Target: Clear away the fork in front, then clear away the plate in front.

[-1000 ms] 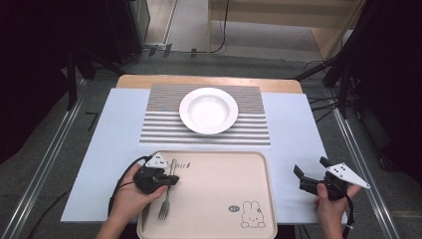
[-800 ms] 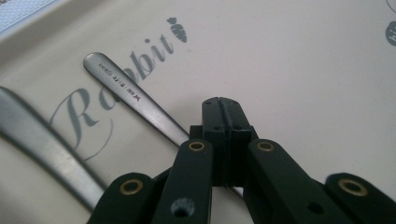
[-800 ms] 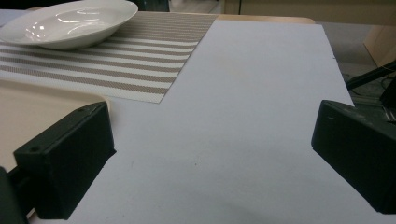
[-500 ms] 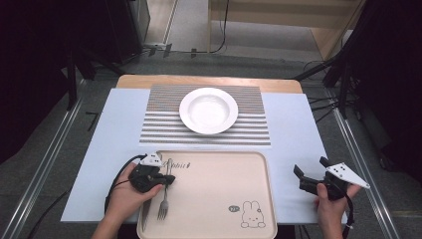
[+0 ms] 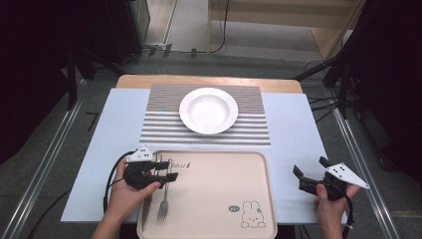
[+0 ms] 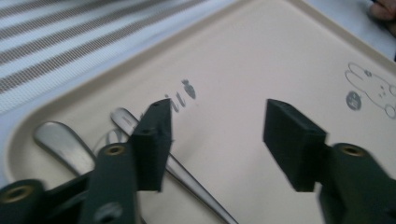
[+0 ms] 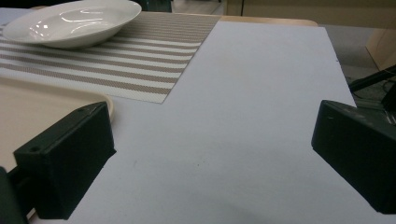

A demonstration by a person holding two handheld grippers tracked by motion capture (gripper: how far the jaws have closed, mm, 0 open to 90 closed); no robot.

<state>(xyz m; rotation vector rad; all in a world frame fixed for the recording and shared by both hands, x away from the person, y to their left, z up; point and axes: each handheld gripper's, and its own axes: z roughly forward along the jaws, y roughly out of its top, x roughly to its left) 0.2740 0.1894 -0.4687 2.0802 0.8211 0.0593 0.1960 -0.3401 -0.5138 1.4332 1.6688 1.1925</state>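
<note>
At about eight o'clock on the table, the left gripper (image 5: 166,170) hovers low over the near-left corner of the shallow beige plastic tray (image 5: 219,162) with a printed rabbit. Its jaws have just been opening and now stand apart with nothing between them. In the left gripper view its left jaw sits just above the handles of the cutlery: a steel fork (image 5: 163,204) lies in the tray with its tines toward six o'clock, and a second steel piece with a broad rounded handle (image 6: 60,147) lies just beside it on its left, though I cannot tell which kind it is. Neither piece is gripped.

At twelve o'clock, well apart from the tray, a round white ceramic deep plate (image 5: 208,110) sits empty on a brown-and-white striped woven placemat (image 5: 251,130), which lies on a pale blue sheet (image 5: 293,129) covering the wooden table.

At four o'clock the right gripper (image 5: 311,173) is held off the tray's right edge above the sheet, jaws wide and empty.

As I judge it, the work looks like laying the cutlery beside the plate, and it has barely begun: both pieces lie in the tray, and the pick-up, carry and placing all remain.
</note>
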